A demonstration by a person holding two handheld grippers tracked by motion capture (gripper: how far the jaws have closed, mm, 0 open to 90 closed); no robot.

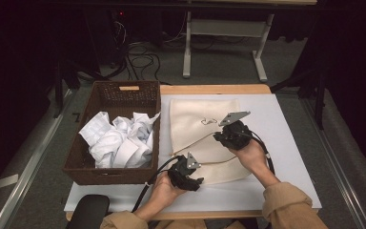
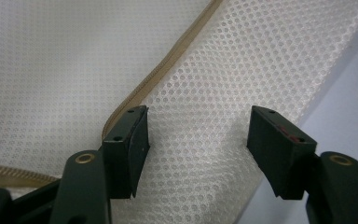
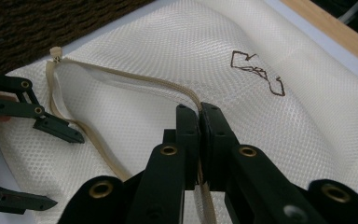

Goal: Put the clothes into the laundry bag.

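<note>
A cream mesh bag (image 1: pixel 201 138), dotted all over with a fine honeycomb of holes, carries a tan zipper (image 3: pixel 135 77) and a small dark brown outline drawing (image 3: pixel 256 70) toward two o'clock of its middle. It lies on a pale grey-white table sheet (image 1: pixel 286 143) edged in light wood, with a dark brown woven basket (image 1: pixel 105 171) at nine o'clock holding crumpled white cloth (image 1: pixel 119 140) faintly checked with grey lines. Both the left gripper (image 1: pixel 187 177) and the right gripper (image 1: pixel 232 135) are matt black with brass-coloured rivets, each topped by a grey plate, and the sleeves (image 1: pixel 286 202) are tan.

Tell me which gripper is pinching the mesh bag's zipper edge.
The right gripper, jaws shut on the zipper edge; the left gripper stands open over the mesh bag.
</note>
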